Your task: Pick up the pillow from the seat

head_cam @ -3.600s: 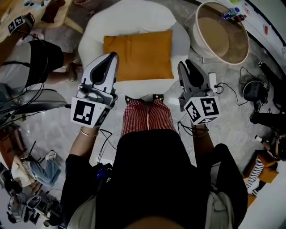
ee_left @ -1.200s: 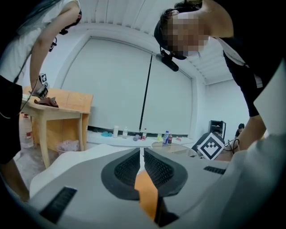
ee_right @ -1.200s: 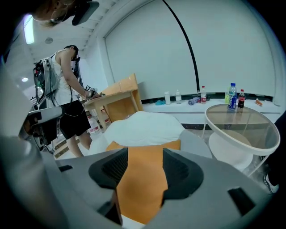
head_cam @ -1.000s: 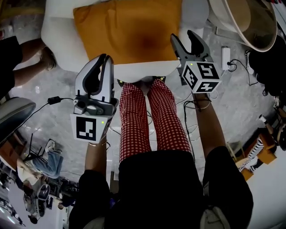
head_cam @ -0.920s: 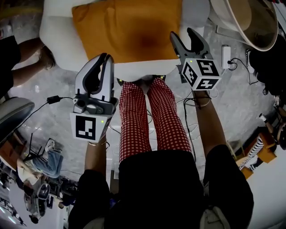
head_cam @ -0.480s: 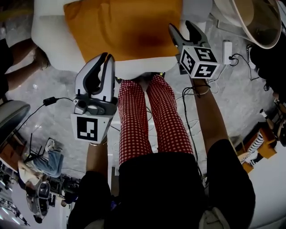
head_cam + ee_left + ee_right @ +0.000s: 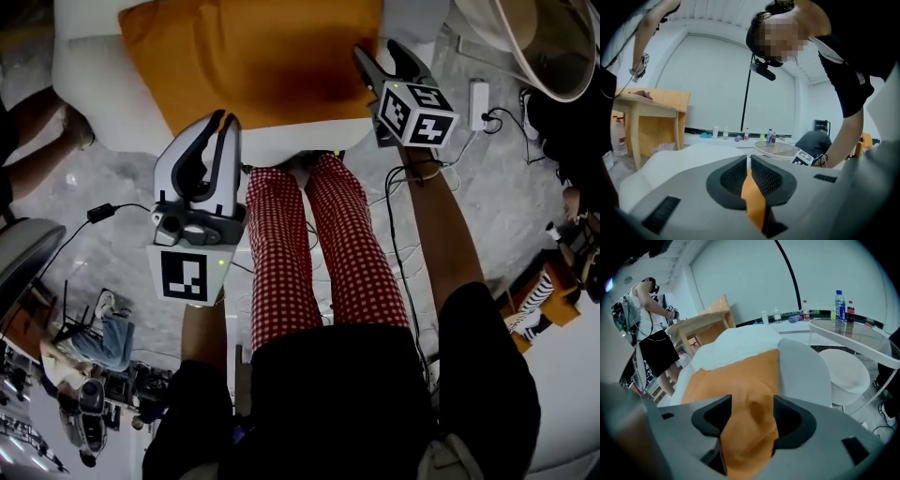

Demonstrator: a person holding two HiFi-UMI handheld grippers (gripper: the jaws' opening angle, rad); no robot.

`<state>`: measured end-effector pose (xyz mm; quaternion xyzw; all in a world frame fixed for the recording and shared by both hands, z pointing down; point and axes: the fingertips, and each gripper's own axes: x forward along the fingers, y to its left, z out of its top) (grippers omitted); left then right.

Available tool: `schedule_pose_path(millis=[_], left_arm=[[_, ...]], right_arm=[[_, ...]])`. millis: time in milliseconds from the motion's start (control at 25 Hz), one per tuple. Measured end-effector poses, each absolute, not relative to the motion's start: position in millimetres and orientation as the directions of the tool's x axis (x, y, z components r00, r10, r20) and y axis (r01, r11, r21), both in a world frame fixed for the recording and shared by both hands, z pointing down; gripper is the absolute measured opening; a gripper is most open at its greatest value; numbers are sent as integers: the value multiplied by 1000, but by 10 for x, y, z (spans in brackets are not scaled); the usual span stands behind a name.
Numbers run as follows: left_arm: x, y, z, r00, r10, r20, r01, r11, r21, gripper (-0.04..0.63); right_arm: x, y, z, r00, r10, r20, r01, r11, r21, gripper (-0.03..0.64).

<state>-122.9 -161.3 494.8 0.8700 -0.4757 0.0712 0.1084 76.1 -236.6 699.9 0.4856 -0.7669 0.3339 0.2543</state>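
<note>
An orange pillow lies on the white seat. My right gripper is at the pillow's near right corner, pointing down at it. In the right gripper view the pillow bulges up between the jaws of my right gripper. Those jaws have just been opening and stand wide apart. My left gripper hangs shut before the seat's front edge, short of the pillow. In the left gripper view, the left gripper shows only a thin orange strip through its closed jaws.
My legs in red checked trousers stand against the seat's front. A round glass-topped table is at the right, with bottles on it. A power strip and cables lie on the floor. A wooden table and another person are at the left.
The right gripper has moved forward and down onto the pillow's near right corner, with its jaws spread wider. The left gripper has sunk a little and stays shut.
</note>
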Motion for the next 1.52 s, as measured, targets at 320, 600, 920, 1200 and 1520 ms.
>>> schedule_pose_path(millis=[320,600,920,1200,1520], left_arm=[[-1430,-1672,5098,507,-829,235,-861,-478,173,14],[-1578,-1684,5191,464,-845,267,-885,-428,183,14],[-1801,-1689,5254,393,-891,225,-875,-288,390,14],[-1974,-1689,5311,367,-900,234,-888,-263,378,14],[-1943,-1645,5448,432,-864,259,-877,-336,343,14]], right_arm=[[712,-2478,7348,-414,-555,722,-909,292,-296,270],[735,-2501,7434,-424,-561,711,-905,247,-345,268],[750,-2490,7465,-408,-557,724,-913,241,-329,237],[682,-2470,7459,-400,-539,741,-915,288,-284,135],[656,-2470,7402,-392,-566,726,-915,321,-243,70]])
